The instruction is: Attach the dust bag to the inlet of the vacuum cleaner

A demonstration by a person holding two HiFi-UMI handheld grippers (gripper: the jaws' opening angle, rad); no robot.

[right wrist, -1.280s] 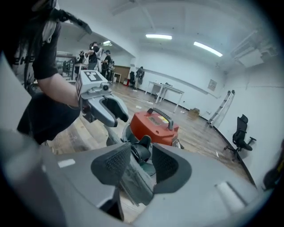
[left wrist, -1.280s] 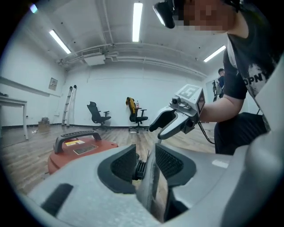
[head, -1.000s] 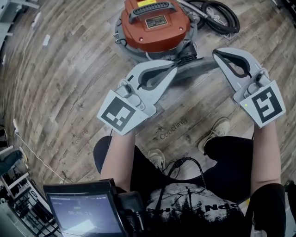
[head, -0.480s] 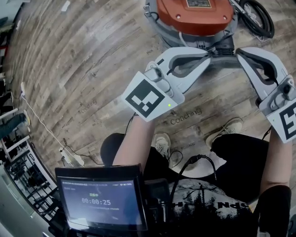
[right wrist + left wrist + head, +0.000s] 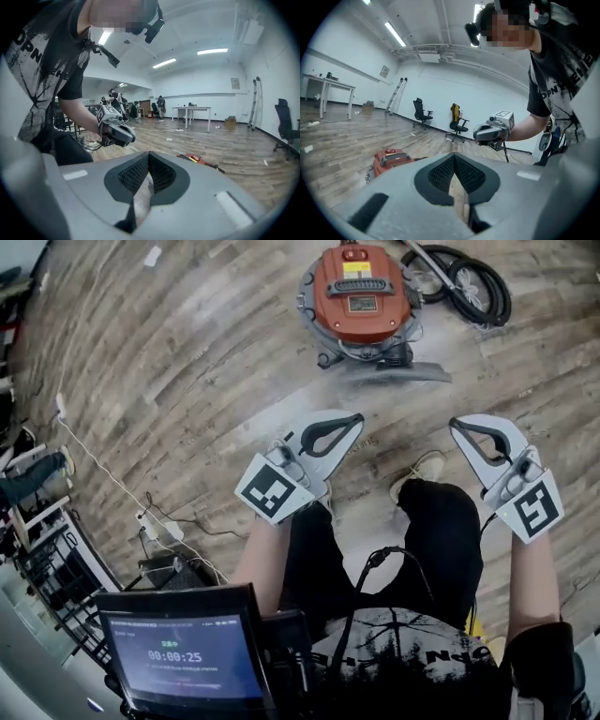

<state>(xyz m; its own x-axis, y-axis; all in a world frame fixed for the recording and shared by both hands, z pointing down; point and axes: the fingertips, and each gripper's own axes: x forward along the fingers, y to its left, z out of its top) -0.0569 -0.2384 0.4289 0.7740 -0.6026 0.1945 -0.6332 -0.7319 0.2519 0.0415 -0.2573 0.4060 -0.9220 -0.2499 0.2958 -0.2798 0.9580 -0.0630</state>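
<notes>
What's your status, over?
Left gripper and right gripper shut, empty, well short of vacuum cleaner. Grey flat piece at its near side, possibly the dust bag. Bare floor between.

On the floor [image 5: 187, 381], the dust bag [image 5: 403, 372] lies just before the vacuum cleaner [image 5: 361, 296], the hose [image 5: 473, 292] coiled at its right

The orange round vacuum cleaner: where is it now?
The vacuum cleaner stands on the floor, top centre of the head view, beside the coiled black hose.
</notes>
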